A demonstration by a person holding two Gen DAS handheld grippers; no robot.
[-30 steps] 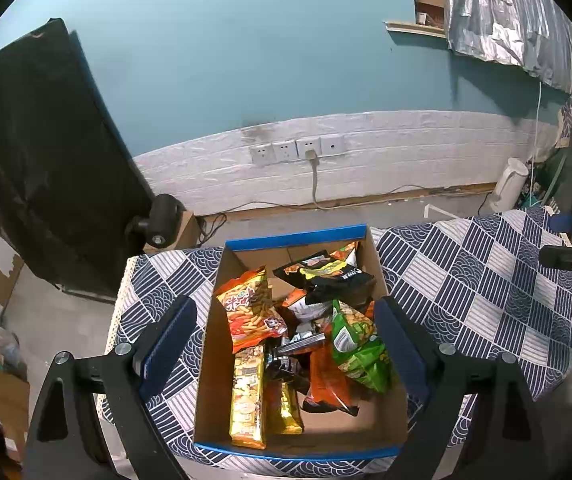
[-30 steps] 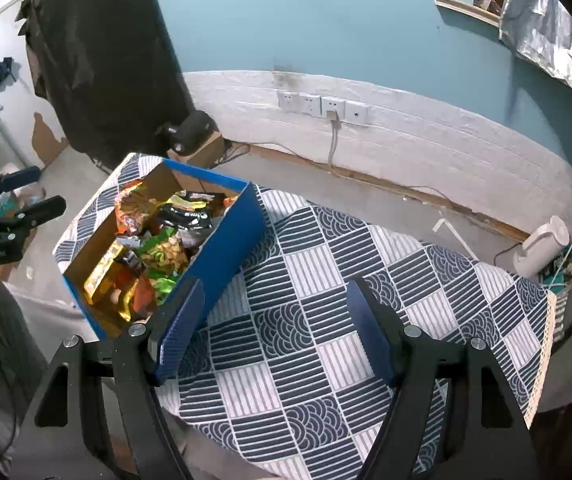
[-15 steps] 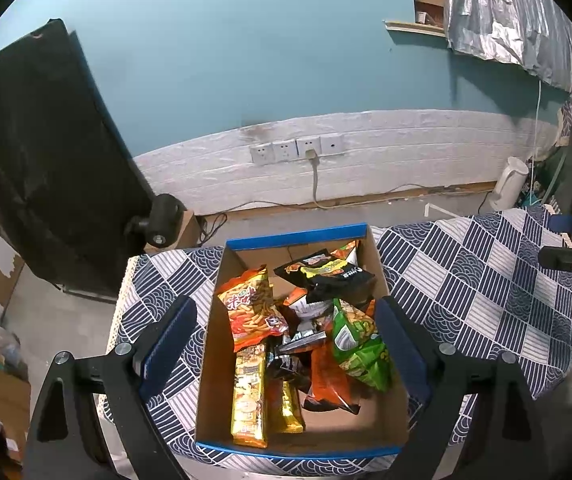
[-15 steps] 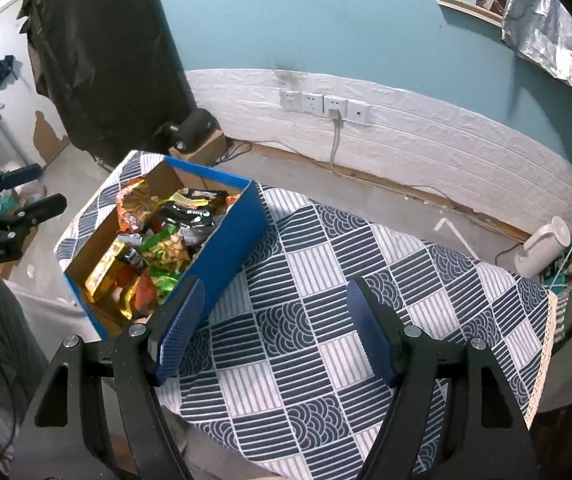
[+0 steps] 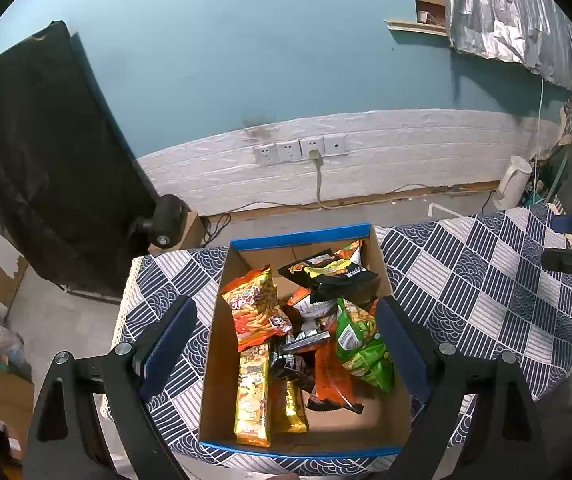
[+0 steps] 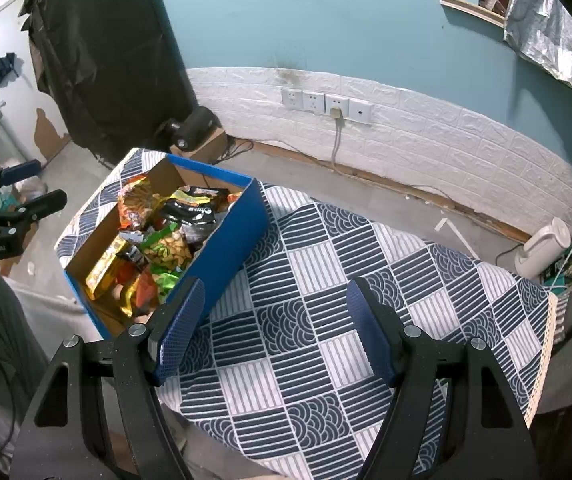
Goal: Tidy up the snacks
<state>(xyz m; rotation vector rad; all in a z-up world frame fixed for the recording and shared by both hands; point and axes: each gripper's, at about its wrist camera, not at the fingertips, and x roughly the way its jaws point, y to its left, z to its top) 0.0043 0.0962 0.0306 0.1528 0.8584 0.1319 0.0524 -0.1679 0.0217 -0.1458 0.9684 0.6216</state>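
the table [image 6: 326, 320] carries a patterned cloth, its right part bare, likely room for sorting. the blue box [image 6: 226, 256] sits at its left end, heaped with snack packets [image 5: 310, 332] (all inside it). the left tool [image 5: 286, 336] hovers spread over the box; the right tool [image 6: 274, 328] hangs spread over cloth, empty.

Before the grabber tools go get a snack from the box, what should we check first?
1. Left tool open and empty: ok.
2. Right tool open and empty: ok.
3. Left tool over the blue box: ok.
4. Orange snack bag lying on top, easy to grab: ok.
5. Room on the checked tablecloth beside the box for snacks: ok.
6. Which snacks hide at the bottom: cannot tell.
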